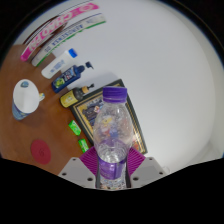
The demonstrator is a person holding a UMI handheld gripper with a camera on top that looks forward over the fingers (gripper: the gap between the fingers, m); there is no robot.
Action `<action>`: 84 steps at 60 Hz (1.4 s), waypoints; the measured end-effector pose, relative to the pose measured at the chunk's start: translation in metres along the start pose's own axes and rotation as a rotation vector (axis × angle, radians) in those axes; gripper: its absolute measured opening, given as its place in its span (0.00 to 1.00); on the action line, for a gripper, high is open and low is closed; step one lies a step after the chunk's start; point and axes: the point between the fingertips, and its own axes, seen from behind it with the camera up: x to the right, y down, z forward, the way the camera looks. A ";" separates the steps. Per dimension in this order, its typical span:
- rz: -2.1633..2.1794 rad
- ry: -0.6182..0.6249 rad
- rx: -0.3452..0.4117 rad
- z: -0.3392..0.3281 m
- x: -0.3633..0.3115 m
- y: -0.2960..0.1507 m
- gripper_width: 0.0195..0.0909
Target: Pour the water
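A clear plastic water bottle with a purple cap and purple label stands up between my fingers, its cap pointing away from me. My gripper is shut on the bottle, the purple pads pressing its lower body from both sides. A white cup sits on the brown table to the left, well apart from the bottle.
Under and beyond the bottle lies a dark box with a picture on its lid. Two small bottles lie farther left, with a yellow-capped item near them. Pink-printed packets line the far side. A red disc lies nearby.
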 end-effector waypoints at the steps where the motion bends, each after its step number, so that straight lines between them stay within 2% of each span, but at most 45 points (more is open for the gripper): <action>1: -0.042 0.004 0.001 0.000 -0.005 -0.008 0.20; 8: -0.337 0.008 0.051 -0.002 -0.037 -0.046 0.20; 24: -0.825 0.028 0.082 -0.002 -0.087 -0.071 0.20; 32: -0.853 0.006 0.060 0.001 -0.095 -0.074 0.20; 38: -0.842 0.000 0.071 0.001 -0.093 -0.078 0.20; 53: -0.379 -0.094 0.149 -0.017 -0.069 -0.096 0.20; 65: 0.226 -0.246 0.218 -0.030 -0.044 -0.104 0.20; 77: 0.709 -0.421 0.191 -0.021 -0.070 -0.078 0.20; 84: 0.854 -0.480 0.159 -0.012 -0.101 -0.059 0.20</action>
